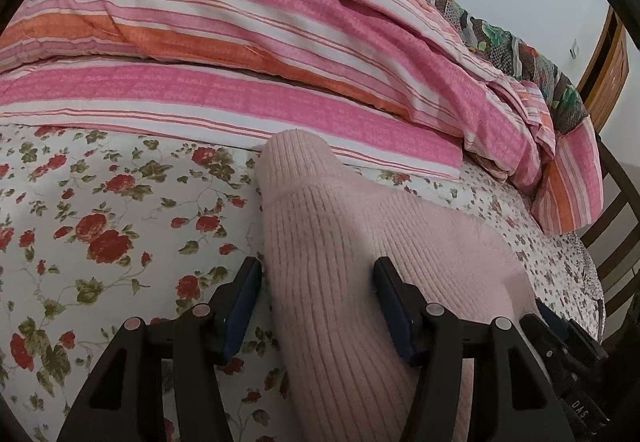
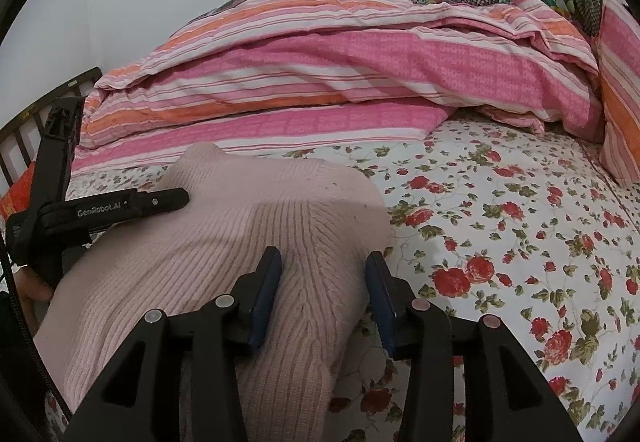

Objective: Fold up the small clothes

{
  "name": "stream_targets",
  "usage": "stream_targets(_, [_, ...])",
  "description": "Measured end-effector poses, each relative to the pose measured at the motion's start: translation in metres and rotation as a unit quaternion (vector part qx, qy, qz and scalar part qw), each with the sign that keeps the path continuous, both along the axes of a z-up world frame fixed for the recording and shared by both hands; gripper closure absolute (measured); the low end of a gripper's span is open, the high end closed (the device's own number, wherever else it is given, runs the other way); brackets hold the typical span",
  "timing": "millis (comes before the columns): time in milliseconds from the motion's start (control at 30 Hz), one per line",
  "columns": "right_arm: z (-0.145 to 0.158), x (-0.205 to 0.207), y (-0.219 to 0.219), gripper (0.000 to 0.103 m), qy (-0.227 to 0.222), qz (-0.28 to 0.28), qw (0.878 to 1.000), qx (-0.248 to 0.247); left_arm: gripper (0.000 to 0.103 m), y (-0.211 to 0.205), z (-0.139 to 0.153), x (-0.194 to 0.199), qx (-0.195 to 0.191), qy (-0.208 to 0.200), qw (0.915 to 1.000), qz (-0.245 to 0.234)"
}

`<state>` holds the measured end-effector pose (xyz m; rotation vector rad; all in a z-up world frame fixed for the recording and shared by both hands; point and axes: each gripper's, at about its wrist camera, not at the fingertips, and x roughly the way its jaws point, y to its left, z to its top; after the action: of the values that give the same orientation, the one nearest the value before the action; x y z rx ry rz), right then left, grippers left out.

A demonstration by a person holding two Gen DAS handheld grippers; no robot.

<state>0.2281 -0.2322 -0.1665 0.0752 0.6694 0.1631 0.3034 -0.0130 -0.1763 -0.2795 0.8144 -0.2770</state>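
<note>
The left gripper point(image 1: 318, 306) stood with its jaws apart, a sleeve of the pale pink ribbed sweater point(image 1: 340, 262) running between them untouched by the pads. The right gripper point(image 2: 322, 296) likewise straddled a fold of the sweater, jaws apart. The sweater lay on the floral bedsheet point(image 2: 500, 226), below the striped quilt point(image 2: 320, 73).

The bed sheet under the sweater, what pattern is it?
White with red roses and green leaves, clearest in the right wrist view.
</note>
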Motion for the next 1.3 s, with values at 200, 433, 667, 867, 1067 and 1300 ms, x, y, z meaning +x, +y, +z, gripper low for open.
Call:
stream_targets(200, [0.001, -0.001, 0.002, 0.061, -0.001, -0.002, 1.000, -0.006, 0.046, -0.003, 0.003, -0.007, 0.015, -0.006, 0.9999, 0.002])
stream_targets(433, [0.003, -0.003, 0.003, 0.058, -0.001, -0.003, 1.000, -0.010, 0.047, -0.007, 0.009, -0.039, 0.022, -0.017, 0.9996, -0.011])
stream_targets(667, [0.007, -0.010, -0.001, 0.058, 0.013, -0.005, 1.000, -0.001, 0.048, -0.025, 0.027, -0.091, 0.079, -0.056, 0.9945, -0.041])
stream_targets(867, [0.013, -0.031, -0.009, 0.058, 0.023, -0.011, 0.999, 0.024, 0.048, -0.013, 0.029, -0.118, 0.048, -0.046, 0.9968, -0.045])
stream_targets(1067, [0.018, -0.049, -0.003, 0.058, 0.022, -0.014, 1.000, -0.002, 0.048, -0.016, 0.030, -0.131, 0.055, -0.041, 0.9972, -0.030])
stream_targets(1300, [0.022, -0.066, -0.006, 0.058, 0.028, -0.020, 0.999, -0.004, 0.048, -0.011, 0.028, -0.153, 0.057, -0.045, 0.9966, -0.040])
